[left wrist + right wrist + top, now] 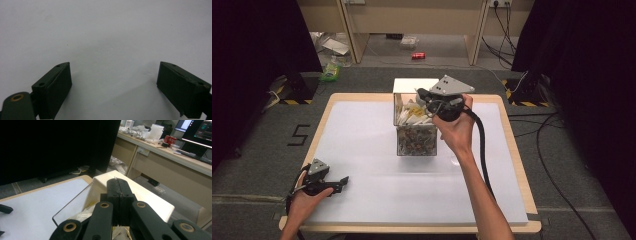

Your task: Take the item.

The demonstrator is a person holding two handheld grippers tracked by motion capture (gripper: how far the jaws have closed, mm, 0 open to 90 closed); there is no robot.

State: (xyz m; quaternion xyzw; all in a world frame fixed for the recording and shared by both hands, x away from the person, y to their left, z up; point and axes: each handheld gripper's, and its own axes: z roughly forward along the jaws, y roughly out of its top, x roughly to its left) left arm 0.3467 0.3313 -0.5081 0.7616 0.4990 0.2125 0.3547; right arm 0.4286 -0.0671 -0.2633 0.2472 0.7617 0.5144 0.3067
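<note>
Box (416, 134): right gripper (120, 185) closed above it.

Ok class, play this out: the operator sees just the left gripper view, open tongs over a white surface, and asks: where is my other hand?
Observer: The right tongs are raised over a clear box at mid-table.
Operator: Are they open too?
Observer: No, the right gripper view shows them shut.
Operator: What's in the box?
Observer: White packets on top, small mixed bits beneath.
</note>
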